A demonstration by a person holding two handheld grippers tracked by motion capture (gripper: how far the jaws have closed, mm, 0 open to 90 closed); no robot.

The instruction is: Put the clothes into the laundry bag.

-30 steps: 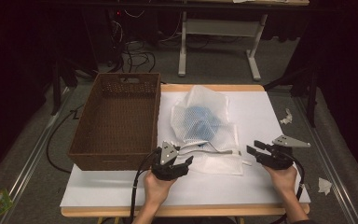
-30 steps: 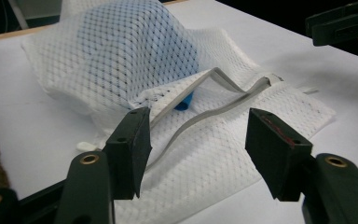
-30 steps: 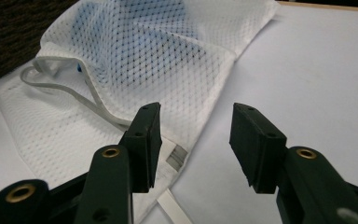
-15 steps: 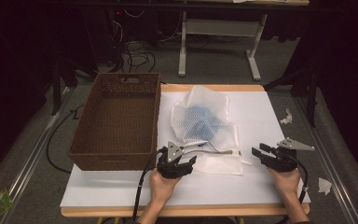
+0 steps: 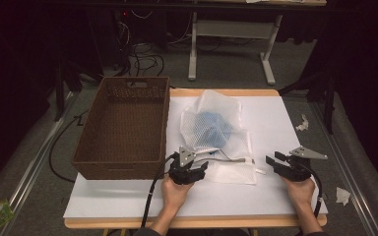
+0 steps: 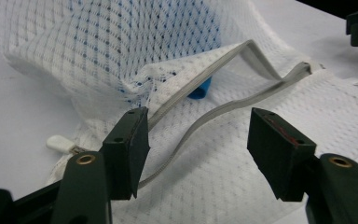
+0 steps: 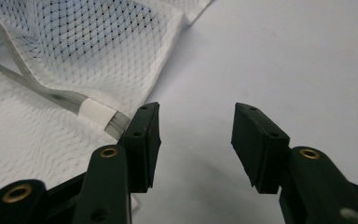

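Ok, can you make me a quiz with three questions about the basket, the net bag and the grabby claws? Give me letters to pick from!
1. Where is the brown basket?
A. left of the mesh bag
B. on top of the mesh bag
C. on the floor

2. What colour is the thing inside the mesh bag?
A. red
B. blue
C. yellow

3. How is the bag's zipper?
A. zipped shut
B. open
C. torn off

Answers:
1 A, the high view shows the basket on the table beside the bag, to its left.
2 B, blue shows through the white net.
3 B, in the left gripper view the two zipper edges gape apart, with the open left gripper right in front of them.
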